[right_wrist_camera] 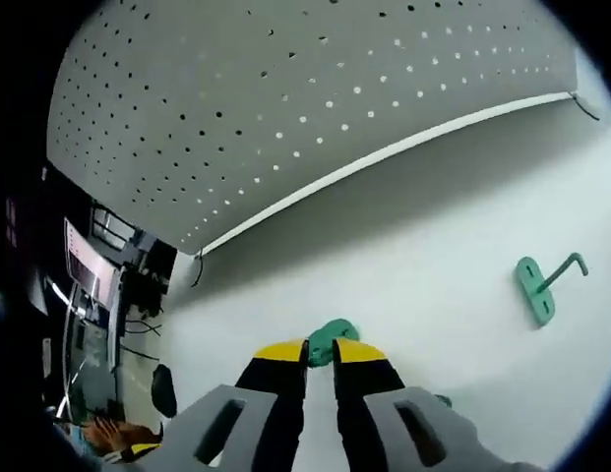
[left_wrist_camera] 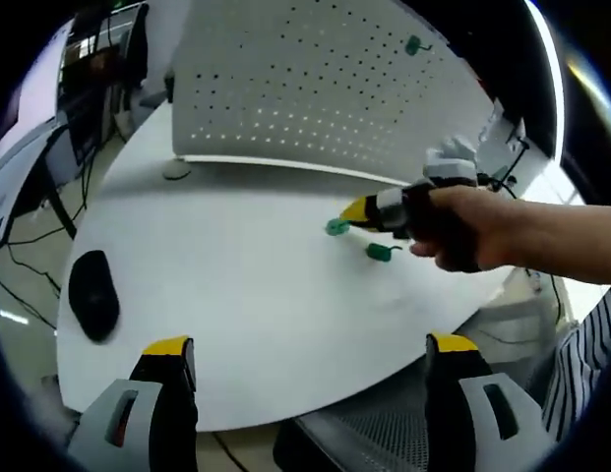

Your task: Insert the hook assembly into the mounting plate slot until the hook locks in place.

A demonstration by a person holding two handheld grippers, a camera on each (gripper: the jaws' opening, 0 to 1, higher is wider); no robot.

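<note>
Green hook [right_wrist_camera: 332,339] pinched between closed jaws of right gripper [right_wrist_camera: 320,356], resting low on white table [left_wrist_camera: 236,295], well short of perforated mounting plate [right_wrist_camera: 285,108] standing ahead. Second green hook [right_wrist_camera: 543,282] lying loose beside, shank pointing away. Left gripper [left_wrist_camera: 310,346] spread wide, holding nothing, farther off.

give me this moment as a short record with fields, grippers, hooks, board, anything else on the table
left gripper: open, jaws wide apart, low over the near table edge, holding nothing
right gripper: shut on a green hook lying on the table
second green hook: loose on the table, apart from the held one
third green hook: already hanging on the pegboard
pegboard: white, perforated, standing upright at the far side of the table
mouse: black, on the table's left part
hand: gripping the right gripper
</note>
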